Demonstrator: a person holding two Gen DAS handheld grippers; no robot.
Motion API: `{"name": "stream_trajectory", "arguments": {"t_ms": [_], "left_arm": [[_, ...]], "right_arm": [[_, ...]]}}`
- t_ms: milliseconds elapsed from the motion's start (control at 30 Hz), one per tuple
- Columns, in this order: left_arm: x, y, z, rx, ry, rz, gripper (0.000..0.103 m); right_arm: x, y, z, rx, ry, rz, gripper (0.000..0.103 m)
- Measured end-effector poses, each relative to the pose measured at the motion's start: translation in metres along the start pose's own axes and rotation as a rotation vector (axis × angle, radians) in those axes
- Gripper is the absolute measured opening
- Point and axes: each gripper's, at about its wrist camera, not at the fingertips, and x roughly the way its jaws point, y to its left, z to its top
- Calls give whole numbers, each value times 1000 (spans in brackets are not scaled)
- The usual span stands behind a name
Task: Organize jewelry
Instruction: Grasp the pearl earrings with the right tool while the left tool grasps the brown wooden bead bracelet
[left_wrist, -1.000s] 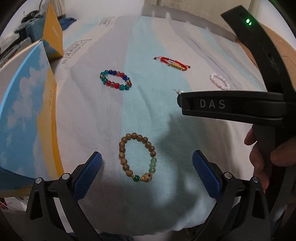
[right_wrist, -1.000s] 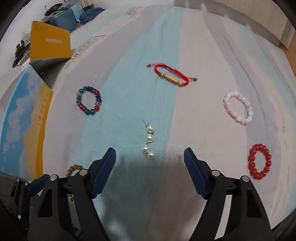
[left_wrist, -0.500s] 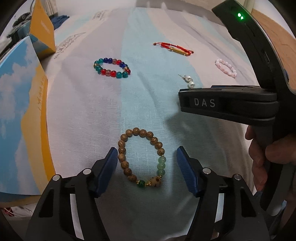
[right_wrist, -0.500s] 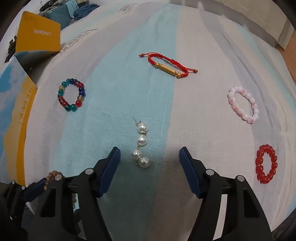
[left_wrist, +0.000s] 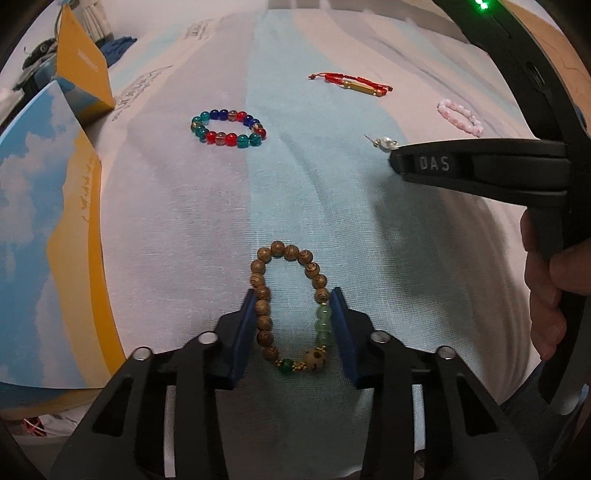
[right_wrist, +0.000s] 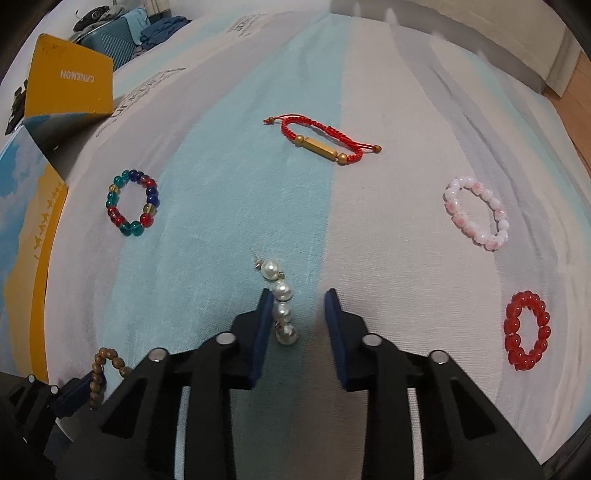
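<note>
Both pickups were under way: my left gripper (left_wrist: 293, 295), jaws just closing, squeezed the wooden bead bracelet (left_wrist: 290, 306), while my right gripper (right_wrist: 297, 297), also narrowing, had only one pad touching the pearl earring (right_wrist: 281, 302), so I judged lifting should wait until it clamped.

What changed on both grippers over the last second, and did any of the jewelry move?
Both sets of jaws have just been closing. The left gripper now squeezes the wooden bead bracelet, narrowing its loop. The right gripper has closed in around the pearl earring; one pad touches it, the other is still clear. The multicolored bracelet, red cord bracelet, pink bracelet and red bead bracelet stayed put.
</note>
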Motion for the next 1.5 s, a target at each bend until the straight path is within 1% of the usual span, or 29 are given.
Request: {"name": "stream_trajectory", "arguments": {"t_ms": [33,67,100,133,167,300,567,900,1233,1500], "left_arm": [[-1,2,0,-8,1,-1,29],[-1,3,0,-13,3,-3,27],[-2,4,0,-20,4,-9,22],[-2,5,0,-24,4,-12,15],[-4,6,0,-34,3,-19,15],[-6,9,-1,-51,-1,-37,15],[-8,7,-1,-51,-5,-32,15],[-13,4,2,-24,-3,-17,15],[-34,-2,7,-15,-24,-21,15],[-51,0,10,-12,-41,-20,15]], "right_arm": [[0,0,0,-2,-3,-4,21],[-1,-1,0,-2,-6,-8,18],[-2,-2,-1,-3,-7,-10,16],[-3,-2,-2,-5,-9,-13,13],[-4,-3,-2,-7,-11,-15,11],[-6,-6,-3,0,-18,-9,11],[-9,-9,-1,10,-27,-5,11],[-14,-12,-2,32,-27,3,11],[-37,-18,5,64,-36,20,11],[-57,-15,1,67,-36,23,11]]}}
